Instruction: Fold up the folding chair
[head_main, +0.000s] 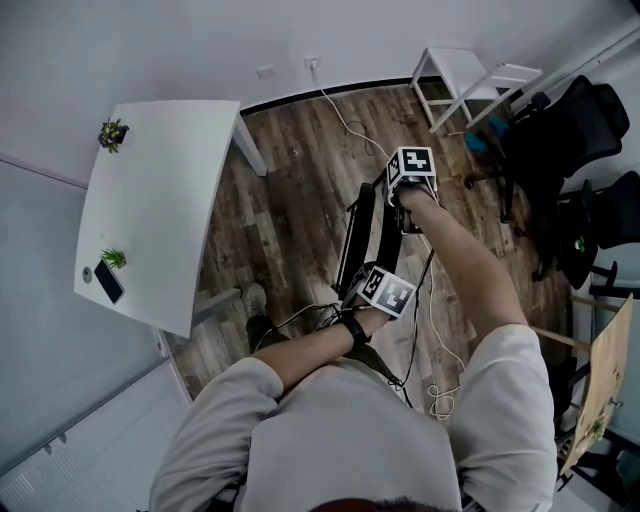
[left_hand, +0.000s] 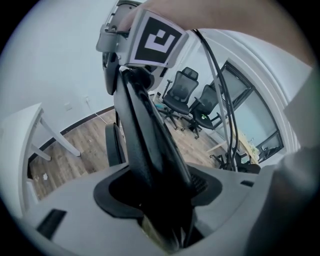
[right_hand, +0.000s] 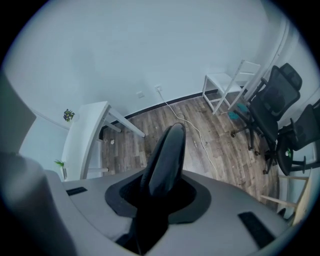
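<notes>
The black folding chair (head_main: 358, 235) stands on the wood floor in front of me, its panels drawn close together and nearly flat. My left gripper (head_main: 385, 290) grips its near top edge, and my right gripper (head_main: 412, 170) grips the far top edge. In the left gripper view, the chair's black frame (left_hand: 145, 145) fills the gap of the left gripper (left_hand: 160, 200), with the right gripper's marker cube (left_hand: 157, 40) above. In the right gripper view, a rounded black chair edge (right_hand: 167, 155) sits clamped in the right gripper (right_hand: 155, 200). The pads themselves are hidden by the chair.
A white table (head_main: 150, 200) with small plants and a phone stands at the left. A white chair (head_main: 470, 85) and black office chairs (head_main: 570, 140) stand at the far right. A white cable (head_main: 350, 125) trails over the floor. A wooden board (head_main: 605, 370) leans at the right edge.
</notes>
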